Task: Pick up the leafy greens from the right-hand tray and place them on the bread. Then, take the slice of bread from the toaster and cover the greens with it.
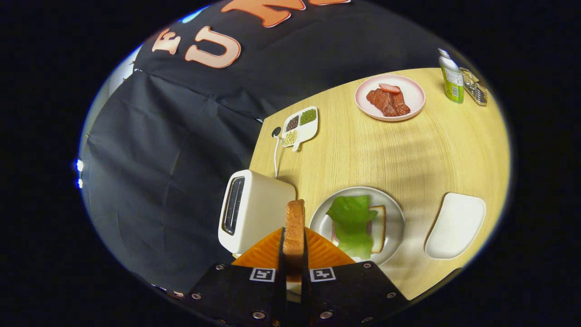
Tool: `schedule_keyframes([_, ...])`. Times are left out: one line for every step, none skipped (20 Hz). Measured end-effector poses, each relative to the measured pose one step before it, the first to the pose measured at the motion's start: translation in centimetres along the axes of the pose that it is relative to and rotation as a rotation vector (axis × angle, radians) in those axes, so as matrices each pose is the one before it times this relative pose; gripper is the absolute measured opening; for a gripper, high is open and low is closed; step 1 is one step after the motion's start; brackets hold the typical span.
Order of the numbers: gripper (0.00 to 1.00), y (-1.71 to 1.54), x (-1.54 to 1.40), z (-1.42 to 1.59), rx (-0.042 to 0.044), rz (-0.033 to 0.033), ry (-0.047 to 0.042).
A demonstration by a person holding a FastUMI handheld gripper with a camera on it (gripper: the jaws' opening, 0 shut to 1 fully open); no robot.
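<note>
The tongs [294, 254] are closed narrowly on a slice of bread [295, 227], held upright on its edge at lower centre of the frame, with both fingers pressing its flat faces. The step in hand looks to be the carry from the toaster [254, 211], which stands just left of the slice, to the round plate [395, 213] right of it. There the leafy greens [352, 220] already lie over the lower bread [379, 222], of which one pale corner and a browned crust show on the right side. To do it well, the slice should be swung right over the greens, turned from upright to flat, lowered until it rests on the leaf, and only then let go; dropping it from a height would likely shift the greens or leave the stack skewed. Line its crust up with the bread beneath. The held slice looks dry and porous, golden-brown along its edge, probably light and a little compressible, so a gentle grip should serve. The leaf is thin, glossy and crinkled, likely to slide. The plate is smooth and glazed, the toaster a rounded cream box with a dark slot, and the counter [363, 150] pale wood grain. An empty white tray [455, 225] with soft corners sits lower right.
</note>
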State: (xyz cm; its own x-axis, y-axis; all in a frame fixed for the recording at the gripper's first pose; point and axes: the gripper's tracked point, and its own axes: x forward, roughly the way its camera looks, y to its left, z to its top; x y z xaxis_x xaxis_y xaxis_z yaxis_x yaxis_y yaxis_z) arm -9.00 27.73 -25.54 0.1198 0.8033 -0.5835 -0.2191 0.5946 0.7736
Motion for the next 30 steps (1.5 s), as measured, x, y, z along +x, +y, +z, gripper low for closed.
schedule_keyframes([0.13, -0.953, 0.187, -0.352, 0.01948, 0.01079, -0.00426])
schedule_keyframes([0.13, -0.661, 0.269, -0.442, 0.01664, 0.01938, 0.00339])
schedule_keyframes([0.13, -0.620, 0.319, -0.083, 0.01805, 0.02088, -0.00906])
schedule_keyframes([0.13, -0.587, 0.311, -0.068, 0.01481, 0.01690, -0.00003])
schedule_keyframes([0.13, -0.726, 0.239, -0.258, 0.01440, 0.00776, -0.00382])
schedule_keyframes([0.13, -0.901, 0.455, -0.291, 0.01225, -0.00279, 0.00388])
schedule_keyframes([0.13, -1.014, 0.345, -0.275, 0.00904, -0.01142, 0.00582])
schedule_keyframes([0.13, -0.938, 0.511, -0.211, 0.00067, -0.01251, 0.00315])
schedule_keyframes([0.13, -0.899, 0.535, -0.451, 0.00313, -0.01522, 0.01528])
schedule_keyframes([0.13, -0.636, 0.368, -0.431, -0.00444, -0.00984, 0.00895])
schedule_keyframes([0.13, -0.324, 0.302, -0.095, -0.00194, 0.00026, 0.00358])
schedule_keyframes([0.13, -0.311, 0.265, 0.047, -0.00012, -0.00588, -0.00674])
schedule_keyframes([0.13, -0.351, 0.274, 0.349, -0.00239, -0.00008, -0.01313])
schedule_keyframes([0.13, -0.601, 0.233, 0.061, 0.00562, -0.01184, -0.00565])
schedule_keyframes([0.13, -0.457, 0.243, 0.174, 0.01818, -0.00620, -0.00621])
schedule_keyframes([0.14, 0.040, 0.054, 0.028, 0.02041, 0.00836, -0.00404])
schedule_keyframes([0.17, -0.060, -0.056, 0.108, 0.00987, 0.00024, -0.00933])
schedule_keyframes([0.20, -0.409, -0.065, -0.014, -0.00943, -0.01446, -0.00619])
schedule_keyframes([0.24, -0.624, -0.142, 0.113, -0.01458, -0.02608, -0.00871])
schedule_keyframes([0.29, -0.769, -0.107, 0.048, -0.01079, -0.03767, -0.01002])
schedule_keyframes([0.39, -0.113, -0.276, 0.015, 0.00112, -0.00628, -0.00457])
schedule_keyframes([0.46, 0.482, -0.414, -0.040, 0.00529, 0.00896, -0.00234])
schedule_keyframes([0.58, 0.501, -0.424, 0.190, -0.00336, 0.00713, -0.01290])
schedule_keyframes([0.61, 0.283, -0.358, 0.366, -0.01339, -0.00078, -0.01646])
schedule_keyframes([0.69, 0.169, -0.542, 0.197, -0.01663, -0.00425, -0.01061])
schedule_keyframes([0.73, 0.227, -0.484, 0.379, -0.01849, -0.00513, -0.01536])
schedule_keyframes([0.80, -0.059, -0.613, 0.493, -0.01597, -0.01308, -0.01975])
schedule_keyframes([0.84, -0.092, -0.519, 0.448, -0.02395, -0.01600, -0.01854])
schedule_keyframes([0.91, -0.117, -0.720, 0.591, -0.02304, -0.01379, -0.01782])
schedule_keyframes([0.93, 0.138, -0.528, 0.594, -0.01819, -0.00851, -0.01824])
